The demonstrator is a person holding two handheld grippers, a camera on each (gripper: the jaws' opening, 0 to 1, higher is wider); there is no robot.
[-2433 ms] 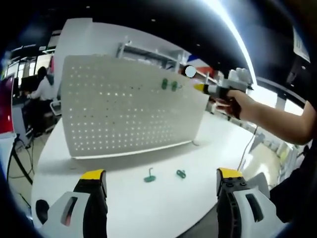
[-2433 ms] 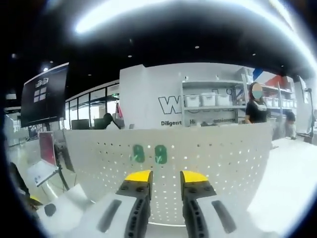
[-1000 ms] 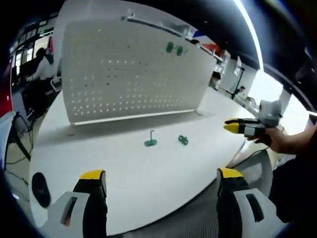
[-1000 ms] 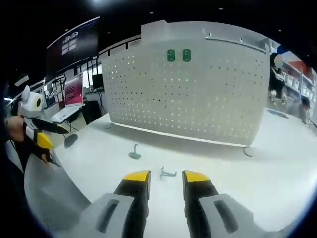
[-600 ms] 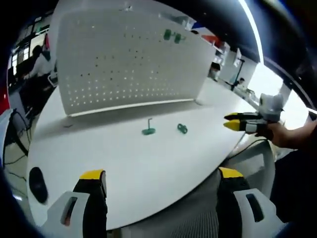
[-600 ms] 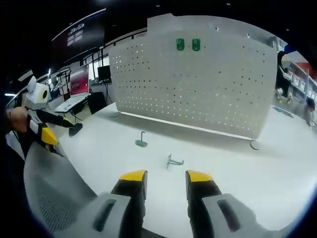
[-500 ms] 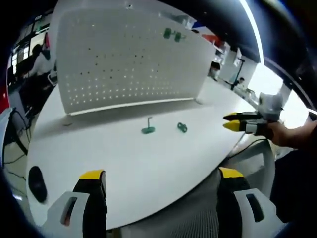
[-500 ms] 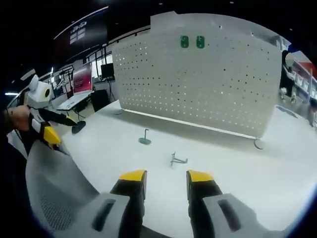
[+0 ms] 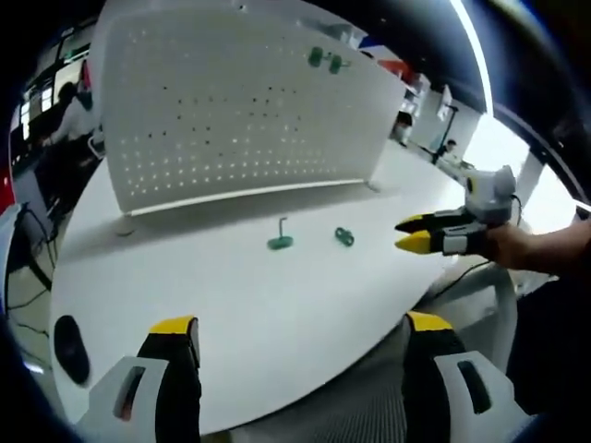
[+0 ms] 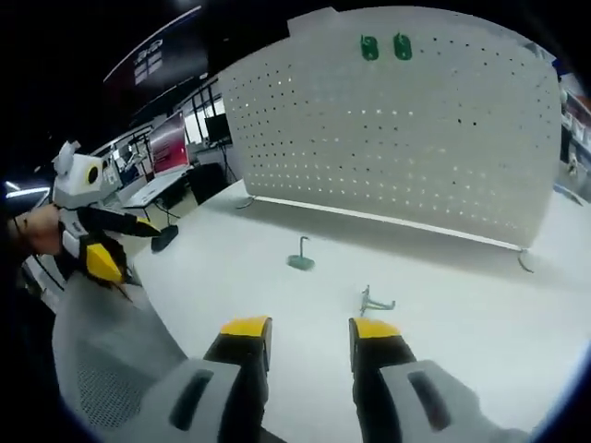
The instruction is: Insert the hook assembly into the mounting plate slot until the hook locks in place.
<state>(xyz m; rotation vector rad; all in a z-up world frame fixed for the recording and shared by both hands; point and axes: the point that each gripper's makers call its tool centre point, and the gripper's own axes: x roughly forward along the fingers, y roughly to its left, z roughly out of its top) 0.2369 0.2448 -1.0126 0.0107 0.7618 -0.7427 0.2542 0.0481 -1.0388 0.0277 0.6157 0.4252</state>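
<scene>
A white pegboard mounting plate (image 9: 231,111) stands upright at the back of the round white table (image 9: 231,305). Two green hooks (image 9: 325,60) hang near its top edge, and they show again as the green pair (image 10: 386,47) in the right gripper view. On the table an upright green hook (image 9: 281,238) stands beside a second hook (image 9: 344,237) that lies flat. My left gripper (image 9: 300,325) is open wide and empty at the near table edge. My right gripper (image 9: 411,233), held by a hand, comes in from the right with its jaws slightly apart and empty, short of the lying hook (image 10: 375,301).
A black mouse (image 9: 69,337) lies at the table's left edge. A grey mesh chair (image 10: 102,369) sits below the table's front edge. In the right gripper view the left gripper (image 10: 102,245) is at the far left. Monitors and desks stand behind.
The right gripper left the pegboard's top, dropped to the table's edge and has now edged in toward the loose hooks. Both cameras shifted. The hooks have not moved.
</scene>
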